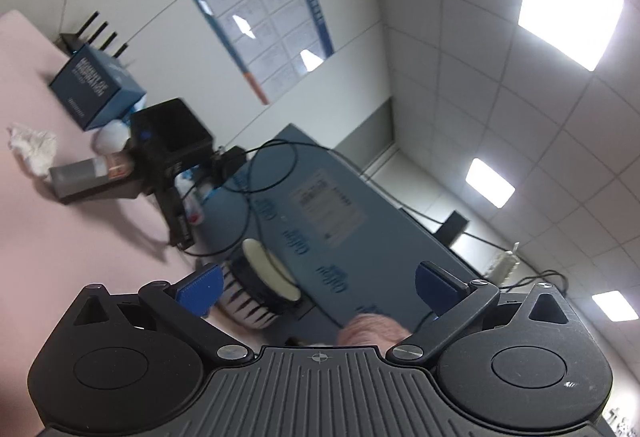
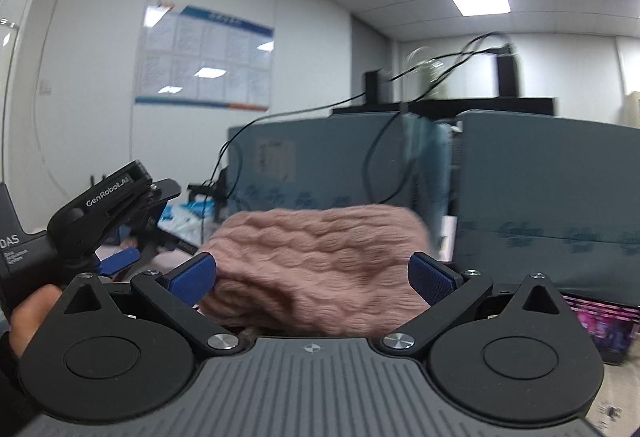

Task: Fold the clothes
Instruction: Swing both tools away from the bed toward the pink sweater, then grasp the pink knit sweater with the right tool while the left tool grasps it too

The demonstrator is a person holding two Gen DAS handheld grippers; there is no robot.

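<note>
Office worktop (image 1: 60, 229) was observed cluttered | left hand-held gripper (image 1: 320, 285) and right hand-held gripper (image 2: 312, 277) were held released, empty | pink knitted garment (image 2: 320, 261) was judged bunched, unfolded; folding outstanding.

White walls (image 2: 100, 17), seemingly blue partitions (image 2: 540, 173)

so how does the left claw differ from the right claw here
The left claw tilts up toward the wall and ceiling; the right claw looks level across the room. The pink knit garment fills the right claw's gap, but only a corner shows by the left. Both are open.
</note>
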